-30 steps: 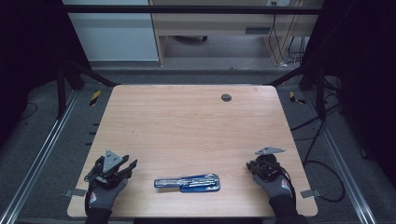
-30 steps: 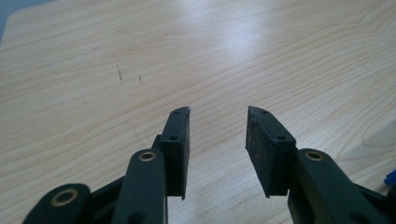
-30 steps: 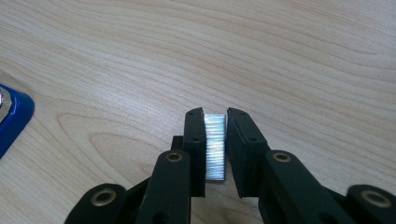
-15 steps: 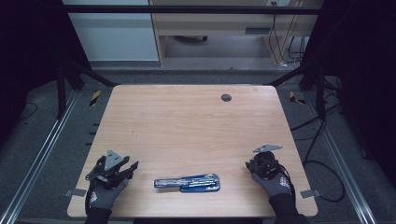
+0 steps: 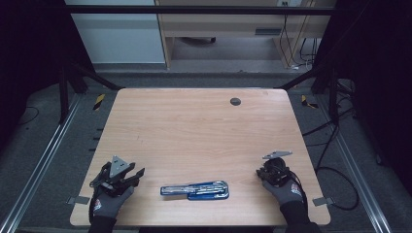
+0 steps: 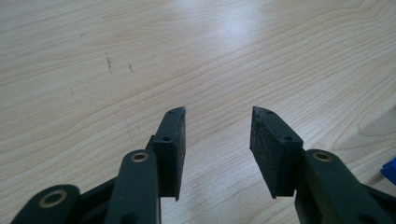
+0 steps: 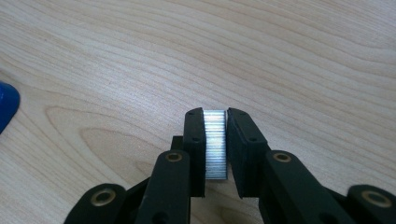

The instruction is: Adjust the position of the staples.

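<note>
At the near edge of the tabletop [image 5: 194, 121], roughly midway along it, lies the blue tool holder [image 5: 195, 190], long axis parallel to that edge, silvery metal pieces laid along it. It sits flat on the wood, touched by neither gripper.

Near the near-left corner: left gripper [image 5: 127, 175], held in a gloved left hand [image 5: 106, 204], grey three-cornered plate on top. It points up-table and slightly rightward. The holder lies off to its right, near but apart. In the left gripper view the jaws stand well apart, bare wood showing between the pads [image 6: 170, 149], nothing gripped. A sliver of blue shows at that view's right edge, the holder's end, low beside the right-hand jaw.

Near the near-right corner: right gripper [image 5: 273, 171], in a gloved right hand [image 5: 286, 190], grey plate raised above it, cable trailing off the right edge of the tabletop. The holder lies to its left, apart from it, a somewhat wider gap than on the left side. In the right gripper view the jaws stand close together, clamped on a small ribbed silvery metal piece [image 7: 215, 143] that stands upright between the pads. Its jaws have just been closing a little on that piece. A blue rounded end of the holder shows at that view's left edge.

Farther up: bare wood across the middle. Close to the far edge, right of centre, a small dark round grommet [image 5: 235, 101].
</note>
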